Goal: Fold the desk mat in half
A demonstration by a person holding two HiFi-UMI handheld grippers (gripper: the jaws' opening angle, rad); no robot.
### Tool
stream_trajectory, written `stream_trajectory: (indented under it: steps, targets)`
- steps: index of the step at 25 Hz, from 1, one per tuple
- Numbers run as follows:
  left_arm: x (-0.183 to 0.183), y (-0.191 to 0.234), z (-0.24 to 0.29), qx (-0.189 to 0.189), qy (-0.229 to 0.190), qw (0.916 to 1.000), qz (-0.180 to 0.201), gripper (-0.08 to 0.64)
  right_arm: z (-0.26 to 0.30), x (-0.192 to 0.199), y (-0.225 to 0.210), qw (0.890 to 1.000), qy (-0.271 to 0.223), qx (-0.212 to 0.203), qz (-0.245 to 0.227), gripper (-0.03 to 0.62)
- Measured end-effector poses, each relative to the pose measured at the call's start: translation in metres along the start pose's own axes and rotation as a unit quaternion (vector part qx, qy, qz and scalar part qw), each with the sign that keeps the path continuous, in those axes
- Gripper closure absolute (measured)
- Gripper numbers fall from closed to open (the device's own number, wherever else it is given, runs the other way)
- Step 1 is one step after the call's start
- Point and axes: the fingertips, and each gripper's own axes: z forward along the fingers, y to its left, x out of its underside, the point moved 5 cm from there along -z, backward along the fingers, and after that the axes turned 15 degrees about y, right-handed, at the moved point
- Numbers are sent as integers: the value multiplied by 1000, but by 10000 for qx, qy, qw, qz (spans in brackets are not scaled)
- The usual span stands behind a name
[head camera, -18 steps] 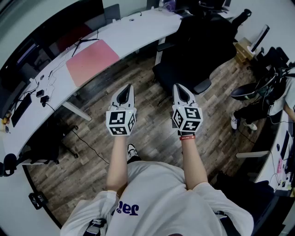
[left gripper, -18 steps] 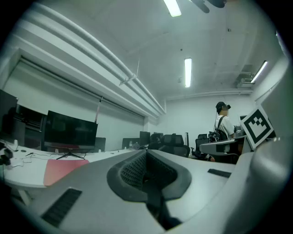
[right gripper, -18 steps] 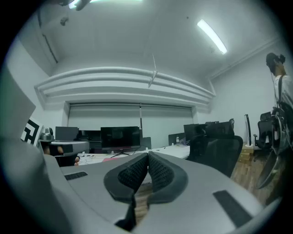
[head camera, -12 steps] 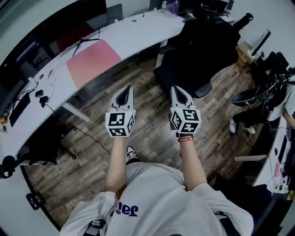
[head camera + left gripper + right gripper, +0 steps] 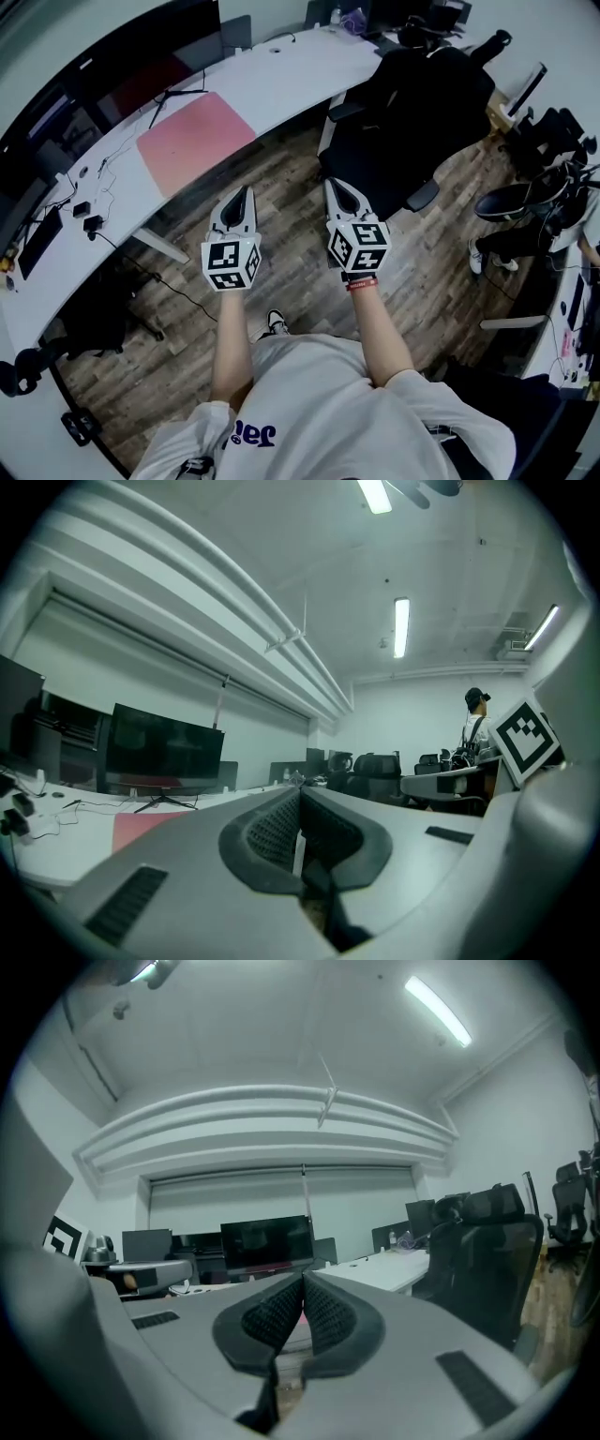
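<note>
The pink desk mat (image 5: 195, 141) is lying flat and unfolded on the white desk (image 5: 281, 70), with its near side running along the desk's front edge. The left gripper (image 5: 236, 199) and the right gripper (image 5: 341, 192) are hanging side by side in the air over the wood floor (image 5: 441, 272), well apart from the mat. Both are pointing level toward the desk. Each one's fingers are pressing together with nothing between them. The left gripper view is showing this too: the left gripper (image 5: 300, 803) is squeezing on nothing, and the mat (image 5: 141, 829) is sitting past it, a bit to the left. In the right gripper view the right gripper (image 5: 303, 1288) is also pinching only air. A dark monitor (image 5: 159, 56) is standing at the desk's back edge, behind the mat. Thin black cables (image 5: 89, 202) and small black things are lying on the left part of the desk. A big black chair (image 5: 412, 103) is sitting at the desk's front edge, to the right of the mat, and it is standing right in front of the right gripper. The floor between the left gripper and the mat is lying open.
</note>
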Motion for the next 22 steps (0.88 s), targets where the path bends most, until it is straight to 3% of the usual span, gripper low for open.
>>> stream_trajectory:
  steps: [10, 22]
  targets:
    - [1, 94, -20, -221, 66, 9993, -307, 546, 62, -19, 84, 9995, 175, -265, -53, 575]
    - [10, 161, -21, -858, 129, 9948, -536, 546, 142, -35, 143, 9944, 287, -956, -360, 575]
